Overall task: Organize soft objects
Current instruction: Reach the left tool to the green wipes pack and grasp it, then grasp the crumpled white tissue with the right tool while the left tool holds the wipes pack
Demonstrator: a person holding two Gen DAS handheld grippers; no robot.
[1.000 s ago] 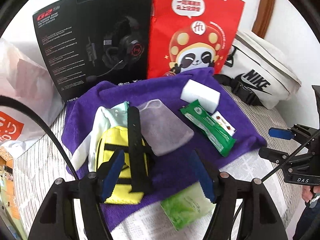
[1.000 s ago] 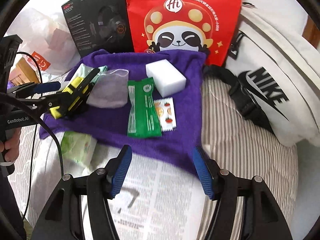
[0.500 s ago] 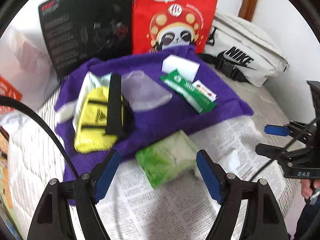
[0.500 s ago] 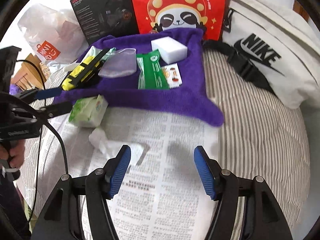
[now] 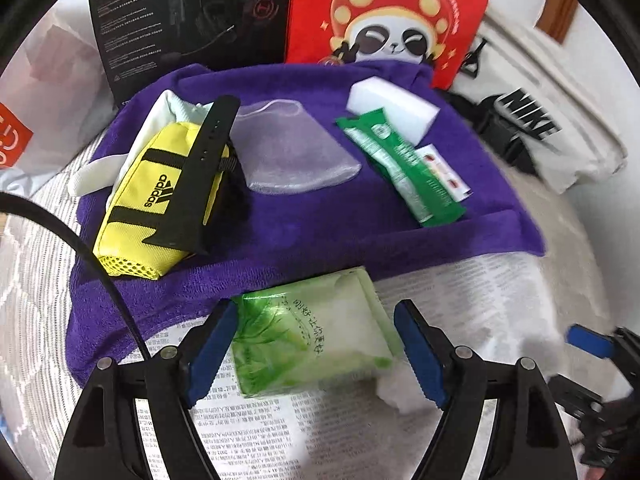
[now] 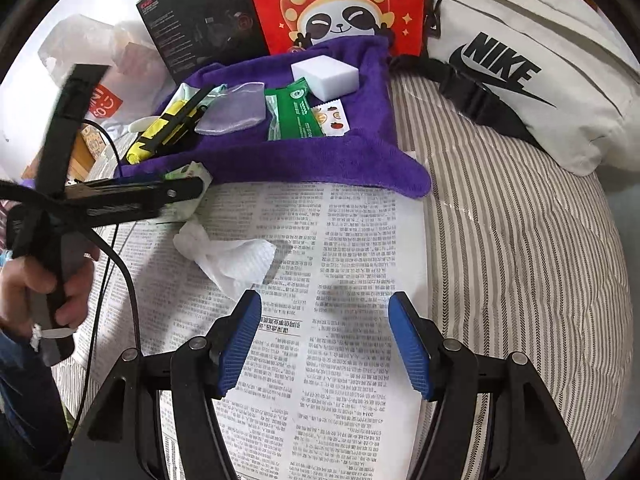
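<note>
Left gripper [image 5: 316, 350] fills the bottom of its own view, its jaws spread wide around one green wipes pack [image 5: 316, 332] that lies on the newspaper [image 5: 256, 436] at lower centre; the left pad looks to be at the pack's edge, the right pad stands just clear of it, and whether any pad presses I cannot tell. Right gripper [image 6: 326, 344] sits at the bottom of its view, jaws moderately apart and empty over bare newsprint, with one crumpled white tissue [image 6: 230, 258] just above and left of its left pad. One purple towel [image 5: 304, 236] spreads across the middle of the left view, its near edge just above the pack. On it lie five things: one yellow pouch [image 5: 136, 212] with a black strap across it at centre left, one mesh bag [image 5: 292, 156] in the middle, one white sponge [image 5: 396, 104] at upper right, one green sachet [image 5: 404, 168] below the sponge, and one small fruit-print packet [image 5: 444, 168] beside the sachet. Behind the towel, along the top of the frame, stand one black headset box [image 5: 192, 12] and one red panda bag [image 5: 392, 12]; one white Nike bag [image 5: 552, 120] lies at the right and one plastic bag [image 5: 36, 92] at the left. In the right view a hand [image 6: 44, 288] at the left edge grips the left gripper's handle, whose black arm crosses over the pack and hides most of it.
</note>
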